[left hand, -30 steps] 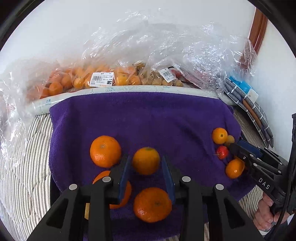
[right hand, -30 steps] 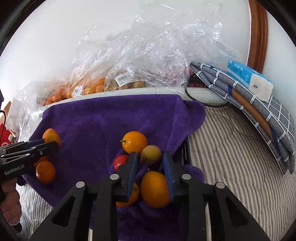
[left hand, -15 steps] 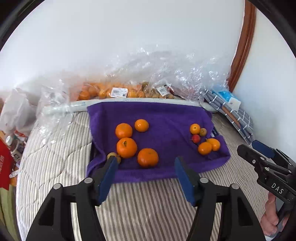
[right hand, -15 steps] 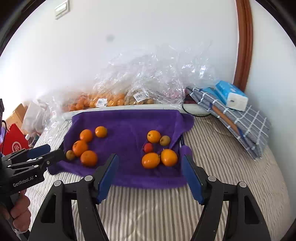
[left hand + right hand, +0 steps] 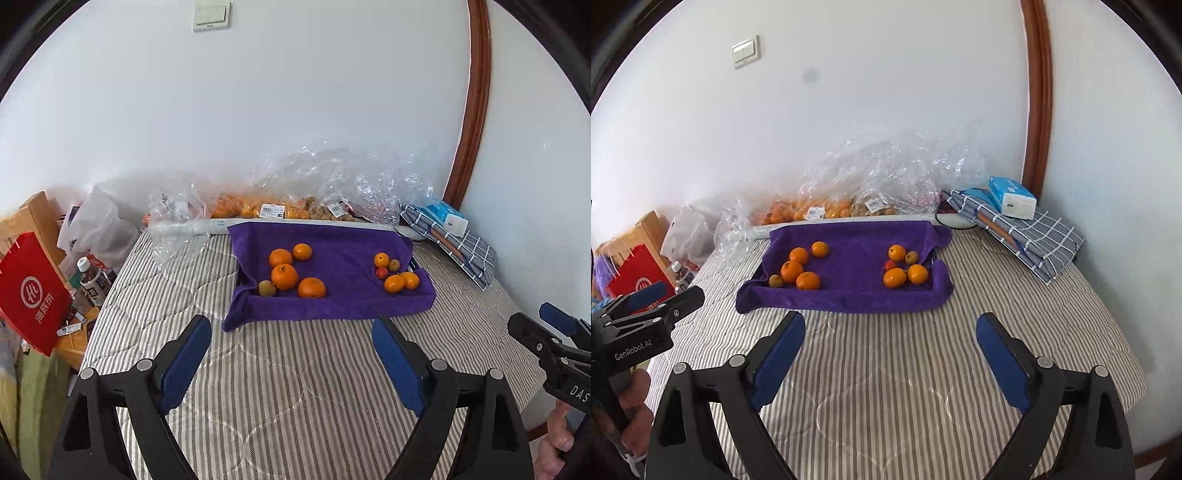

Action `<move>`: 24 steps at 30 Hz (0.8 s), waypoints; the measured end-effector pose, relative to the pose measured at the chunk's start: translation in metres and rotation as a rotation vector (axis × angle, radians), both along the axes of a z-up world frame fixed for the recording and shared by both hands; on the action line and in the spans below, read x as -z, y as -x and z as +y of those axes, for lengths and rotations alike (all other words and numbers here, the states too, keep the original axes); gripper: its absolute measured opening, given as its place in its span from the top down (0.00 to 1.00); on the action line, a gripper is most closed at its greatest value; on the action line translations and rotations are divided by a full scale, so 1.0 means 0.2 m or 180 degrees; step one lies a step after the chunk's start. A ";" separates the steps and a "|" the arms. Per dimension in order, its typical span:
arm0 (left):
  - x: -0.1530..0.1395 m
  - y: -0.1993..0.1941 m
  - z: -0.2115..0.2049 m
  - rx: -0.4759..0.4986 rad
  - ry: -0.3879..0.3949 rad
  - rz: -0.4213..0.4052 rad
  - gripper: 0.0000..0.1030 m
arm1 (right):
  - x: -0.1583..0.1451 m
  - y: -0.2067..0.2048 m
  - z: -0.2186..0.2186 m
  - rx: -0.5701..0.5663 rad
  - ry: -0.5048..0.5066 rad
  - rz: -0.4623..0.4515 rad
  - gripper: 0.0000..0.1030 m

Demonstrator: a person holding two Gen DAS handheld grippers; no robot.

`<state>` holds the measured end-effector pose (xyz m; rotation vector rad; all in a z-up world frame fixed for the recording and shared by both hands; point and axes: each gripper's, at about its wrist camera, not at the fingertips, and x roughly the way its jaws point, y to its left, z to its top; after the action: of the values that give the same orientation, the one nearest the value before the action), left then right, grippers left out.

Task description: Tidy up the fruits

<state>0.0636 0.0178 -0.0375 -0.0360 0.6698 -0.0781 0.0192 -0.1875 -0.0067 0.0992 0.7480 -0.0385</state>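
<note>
A purple towel (image 5: 343, 299) (image 5: 849, 295) lies on the striped bed. On its left part sits a cluster of larger oranges (image 5: 284, 277) (image 5: 792, 270) with a small brownish fruit (image 5: 266, 288) beside them. On its right part sits a cluster of small oranges (image 5: 394, 283) (image 5: 894, 277) with a small red fruit (image 5: 381, 272) (image 5: 890, 264). My left gripper (image 5: 291, 354) is open and empty, well in front of the towel. My right gripper (image 5: 890, 350) is open and empty, also in front of the towel and apart from it.
Clear plastic bags of fruit (image 5: 273, 208) (image 5: 827, 210) lie along the wall behind the towel. A folded checked cloth with a tissue pack (image 5: 1012, 194) is at the right. A red bag (image 5: 29, 295) and bottles (image 5: 88, 280) stand off the bed's left edge.
Both grippers have pulled far back from the fruit clusters and opened wide. The fruit stays on the towel.
</note>
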 end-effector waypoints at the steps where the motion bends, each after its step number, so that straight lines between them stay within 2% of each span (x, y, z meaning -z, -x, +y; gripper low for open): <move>1: -0.01 0.02 0.00 0.0003 -0.0008 -0.0013 0.14 | 0.00 0.02 -0.01 0.0011 -0.0020 -0.0006 0.07; 7: -0.04 0.12 -0.03 -0.0032 -0.0067 -0.0136 0.14 | -0.01 0.10 -0.03 0.0033 -0.0088 -0.0022 0.06; 24: -0.06 0.15 -0.03 0.0006 -0.0007 -0.0139 0.14 | -0.02 0.15 -0.04 0.0118 -0.0052 0.0002 0.06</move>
<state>0.0327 0.0119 -0.0260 -0.0314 0.6264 -0.0797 -0.0113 -0.1959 -0.0030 0.1285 0.7473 -0.0678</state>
